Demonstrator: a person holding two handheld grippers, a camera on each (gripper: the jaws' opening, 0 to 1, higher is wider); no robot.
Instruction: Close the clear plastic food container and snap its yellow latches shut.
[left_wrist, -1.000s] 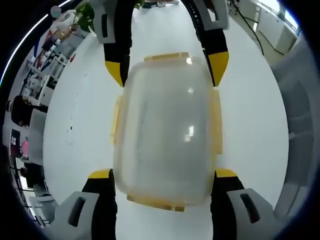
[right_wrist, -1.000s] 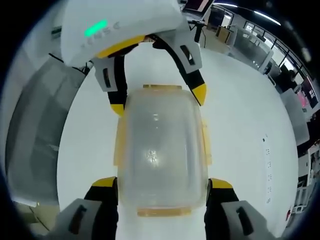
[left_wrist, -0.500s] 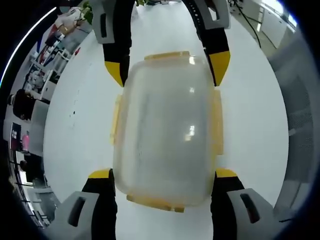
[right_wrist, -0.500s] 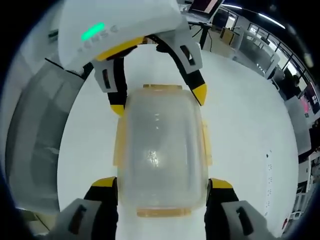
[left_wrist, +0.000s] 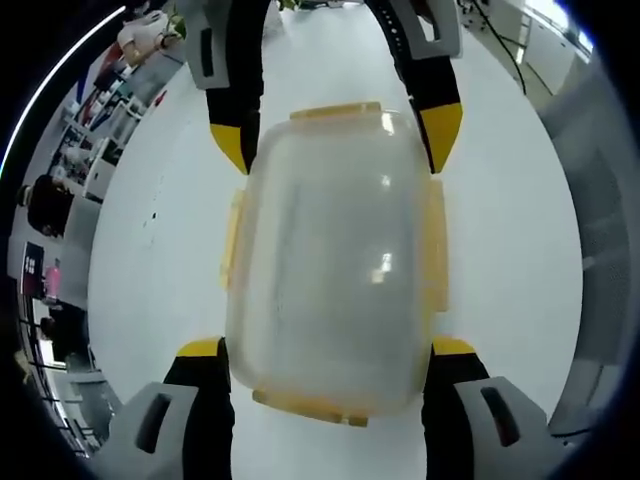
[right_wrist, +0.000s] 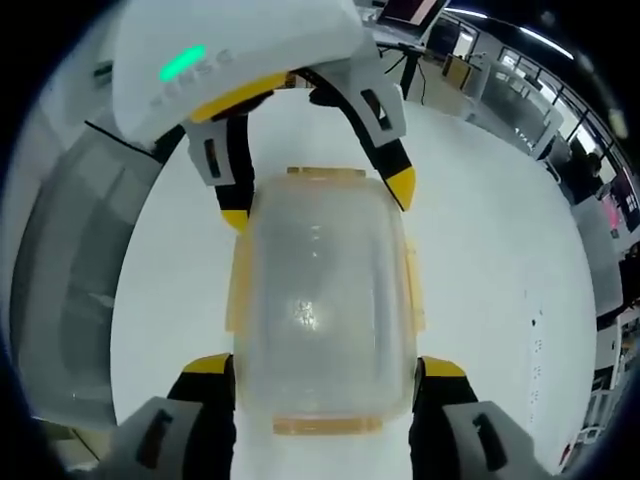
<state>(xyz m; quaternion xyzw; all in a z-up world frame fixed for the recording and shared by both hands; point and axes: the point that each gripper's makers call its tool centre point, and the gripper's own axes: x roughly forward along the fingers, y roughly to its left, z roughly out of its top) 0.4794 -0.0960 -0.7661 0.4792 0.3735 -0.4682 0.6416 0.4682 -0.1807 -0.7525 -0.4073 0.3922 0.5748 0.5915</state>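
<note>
The left gripper (left_wrist: 327, 352) and right gripper (right_wrist: 325, 370) face each other. Both have jaws spread wide, tips pointing toward one another.

Clear plastic food container (left_wrist: 330, 260) (right_wrist: 325, 300): rounded rectangular, frosted, lid on. Lies flat on my white counter (left_wrist: 160, 250). Yellow latches (left_wrist: 433, 245) (right_wrist: 411, 290) run along all four sides, the side ones flat against the walls.
</note>
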